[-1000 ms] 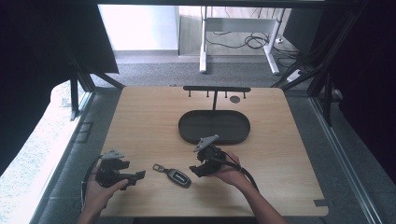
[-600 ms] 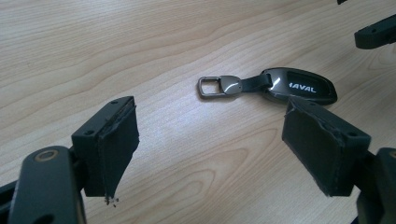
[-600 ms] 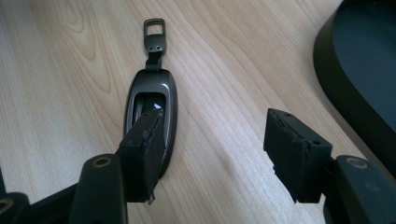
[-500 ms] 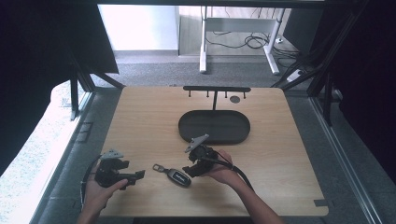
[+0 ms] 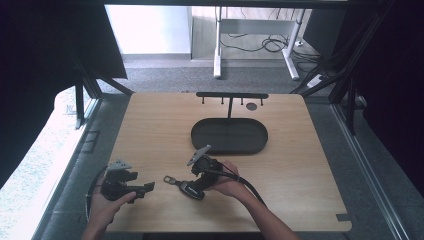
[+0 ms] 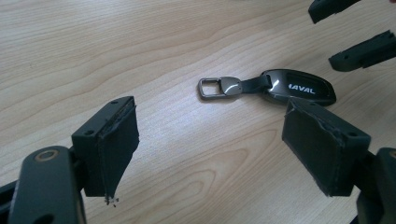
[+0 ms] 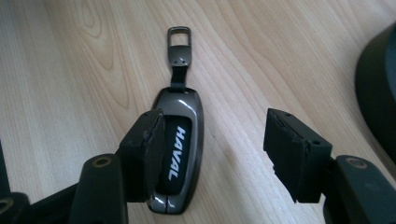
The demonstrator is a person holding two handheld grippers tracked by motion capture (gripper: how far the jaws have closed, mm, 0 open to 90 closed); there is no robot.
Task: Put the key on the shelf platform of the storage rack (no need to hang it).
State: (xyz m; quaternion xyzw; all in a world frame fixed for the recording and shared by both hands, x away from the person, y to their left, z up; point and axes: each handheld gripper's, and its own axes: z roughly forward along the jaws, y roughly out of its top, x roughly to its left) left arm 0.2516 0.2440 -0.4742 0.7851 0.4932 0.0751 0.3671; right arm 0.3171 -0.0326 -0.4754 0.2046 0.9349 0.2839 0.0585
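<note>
Right gripper moved down over key fob, jaws apart (left gripper unmoved)

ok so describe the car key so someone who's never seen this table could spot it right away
Start at the wooden table and find the black oval tray near its far middle. Come toward the near edge, between the two grippers: the car key lies flat there, by the right gripper. It is a glossy dark fob marked HAVAL, with a short strap and a metal clip.
</note>
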